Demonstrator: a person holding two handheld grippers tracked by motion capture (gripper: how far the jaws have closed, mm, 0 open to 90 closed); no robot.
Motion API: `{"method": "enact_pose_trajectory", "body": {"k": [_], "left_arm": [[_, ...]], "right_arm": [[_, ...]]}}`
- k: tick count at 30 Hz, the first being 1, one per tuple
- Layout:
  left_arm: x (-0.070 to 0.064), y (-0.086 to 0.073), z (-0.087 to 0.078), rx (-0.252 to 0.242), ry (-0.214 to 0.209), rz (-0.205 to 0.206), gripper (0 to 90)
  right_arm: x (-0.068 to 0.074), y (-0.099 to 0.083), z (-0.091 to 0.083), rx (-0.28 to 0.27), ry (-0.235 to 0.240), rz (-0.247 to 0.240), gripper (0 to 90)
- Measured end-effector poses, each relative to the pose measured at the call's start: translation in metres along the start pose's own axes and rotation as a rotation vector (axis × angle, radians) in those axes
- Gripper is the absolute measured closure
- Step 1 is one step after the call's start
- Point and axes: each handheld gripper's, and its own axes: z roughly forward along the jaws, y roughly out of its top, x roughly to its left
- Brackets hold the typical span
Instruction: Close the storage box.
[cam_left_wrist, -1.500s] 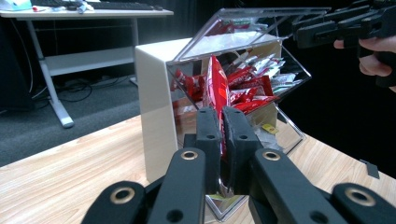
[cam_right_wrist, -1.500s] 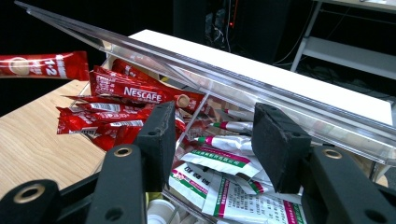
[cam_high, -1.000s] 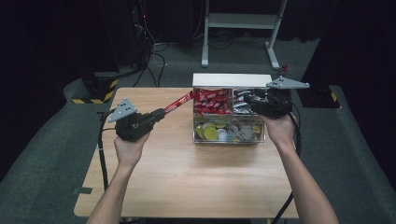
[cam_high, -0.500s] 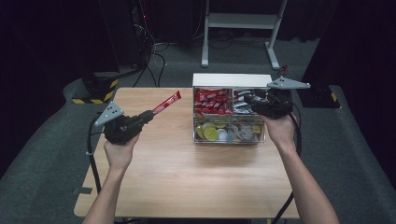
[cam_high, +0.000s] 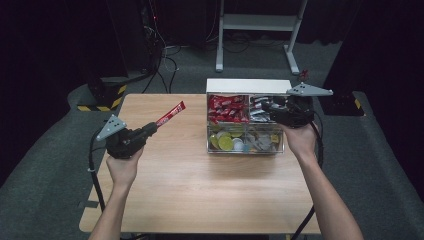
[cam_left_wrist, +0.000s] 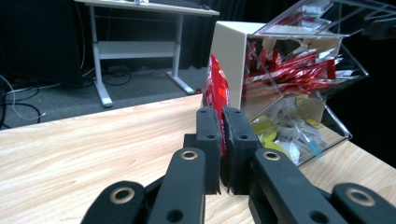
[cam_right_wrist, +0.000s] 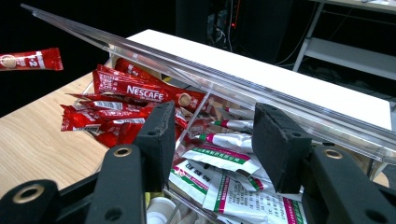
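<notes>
Left tool (cam_high: 151, 129) pinching red sachet (cam_high: 171, 113) by its end, right tool (cam_high: 267, 106) spread at clear box (cam_high: 245, 148).

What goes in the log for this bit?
left gripper: shut on red Nescafe stick, lifted | right gripper: open, at clear box

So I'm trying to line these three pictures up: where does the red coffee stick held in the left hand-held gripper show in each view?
High view: the red coffee stick slants up-right, left of centre, held off the table.
Left gripper view: centre, edge-on, clamped between the closed jaws.
Right gripper view: top-left corner, lying level.
Shared landmark: the clear divided box, to the stick's right in all three views.
</notes>
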Motion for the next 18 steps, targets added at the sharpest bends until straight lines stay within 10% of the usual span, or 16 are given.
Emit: {"method": "enact_pose_trajectory", "body": {"k": [18], "left_arm": [[0.011,-0.031,0.004,0.046,0.078,-0.02,85.9]], "right_arm": [[-0.001,-0.003,-0.002,-0.005,0.0,0.003,49.7]]}}
